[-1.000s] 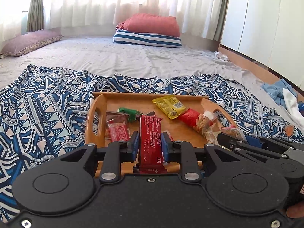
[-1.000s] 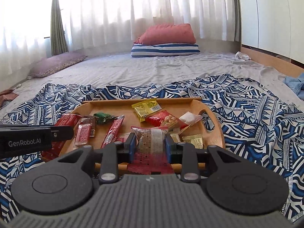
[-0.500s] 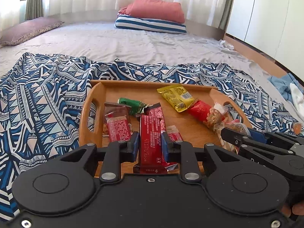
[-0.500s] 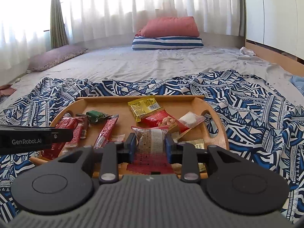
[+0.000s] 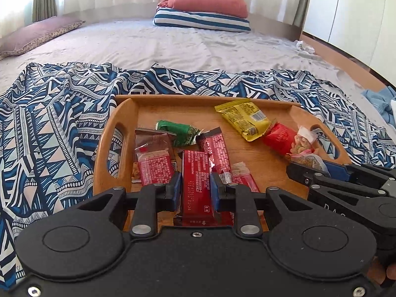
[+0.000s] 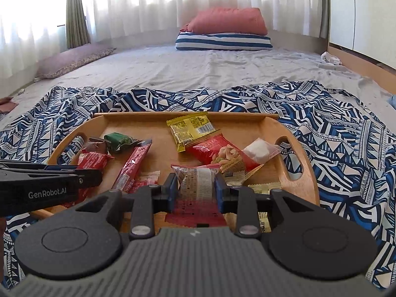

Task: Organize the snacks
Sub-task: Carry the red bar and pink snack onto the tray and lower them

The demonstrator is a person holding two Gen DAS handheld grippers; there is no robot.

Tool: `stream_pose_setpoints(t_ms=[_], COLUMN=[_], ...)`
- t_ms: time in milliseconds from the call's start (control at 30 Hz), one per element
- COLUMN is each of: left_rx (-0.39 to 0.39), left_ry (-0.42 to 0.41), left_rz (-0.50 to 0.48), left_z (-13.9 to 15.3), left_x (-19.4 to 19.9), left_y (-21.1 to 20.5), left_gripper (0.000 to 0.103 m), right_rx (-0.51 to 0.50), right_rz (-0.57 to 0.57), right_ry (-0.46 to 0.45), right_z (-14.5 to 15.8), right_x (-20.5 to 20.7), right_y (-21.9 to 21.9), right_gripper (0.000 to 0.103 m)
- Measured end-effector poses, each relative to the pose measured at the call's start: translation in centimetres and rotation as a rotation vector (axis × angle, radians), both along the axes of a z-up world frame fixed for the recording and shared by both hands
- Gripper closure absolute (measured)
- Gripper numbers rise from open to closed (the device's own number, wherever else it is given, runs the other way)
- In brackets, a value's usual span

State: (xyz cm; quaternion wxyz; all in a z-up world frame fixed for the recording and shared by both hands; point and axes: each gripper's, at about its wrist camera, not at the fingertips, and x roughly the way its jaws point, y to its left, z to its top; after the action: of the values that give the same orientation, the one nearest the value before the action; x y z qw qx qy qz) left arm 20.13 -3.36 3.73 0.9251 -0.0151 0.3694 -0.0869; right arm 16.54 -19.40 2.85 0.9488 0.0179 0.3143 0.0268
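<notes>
progress is judged as partial: a rounded wooden tray with cut-out handles [image 5: 112, 146] lies on a blue-and-white patterned cloth [image 5: 49, 113] spread over the bed, and most snacks are already gathered inside it. a yellow foil packet [image 5: 243, 121], a green wrapped sweet [image 5: 179, 132], a red nut bag with a clear window [image 5: 284, 138], a slim red stick pack [image 6: 132, 167] and a small white sachet [image 6: 258, 151] are seen scattered on the tray floor, overlapping and at mixed angles. no grouping or alignment is visible, so sorting or tidy placement is taken as outstanding. two further packets are not yet set down.

the left hand-held gripper [image 5: 195, 190] is seen clamped on a long dark-red snack bar wrapper [image 5: 196, 185]; the blue pads are pressed against both long edges, with the bar pointing forward over the near left part of the tray. whether the bar's far end touches the packets beneath cannot be told.

the right hand-held gripper [image 6: 196, 190] is seen clamped on a red-and-clear crinkled snack pouch [image 6: 198, 185], gripped across its width, with the pads narrowly apart around it. the pouch is held above the near right part of the tray, just in front of the nut bag.

release of both items into the tray is judged as the step in hand.
</notes>
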Motion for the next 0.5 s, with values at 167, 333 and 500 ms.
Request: stream_pose_setpoints(t_ms=[167,333,500], left_rx=[0.005,0.007,0.015], left_ry=[0.013,0.007,-0.004], left_rz=[0.017,0.021,0.017], left_z=[-0.7,-1.2,-1.4], left_x=[1.4,2.4,3.1], left_y=[0.1,0.1,-0.3], left_gripper=[0.08,0.08,0.08], right_rx=[-0.026,-0.035,-0.03], right_rz=[0.022,0.028,0.034], right_ry=[0.009,0.019,0.022], right_z=[-0.5,-0.9,-1.1], right_x=[1.4,2.5,3.6], right_y=[0.4,0.6,0.8], right_gripper=[0.067,0.067,0.067])
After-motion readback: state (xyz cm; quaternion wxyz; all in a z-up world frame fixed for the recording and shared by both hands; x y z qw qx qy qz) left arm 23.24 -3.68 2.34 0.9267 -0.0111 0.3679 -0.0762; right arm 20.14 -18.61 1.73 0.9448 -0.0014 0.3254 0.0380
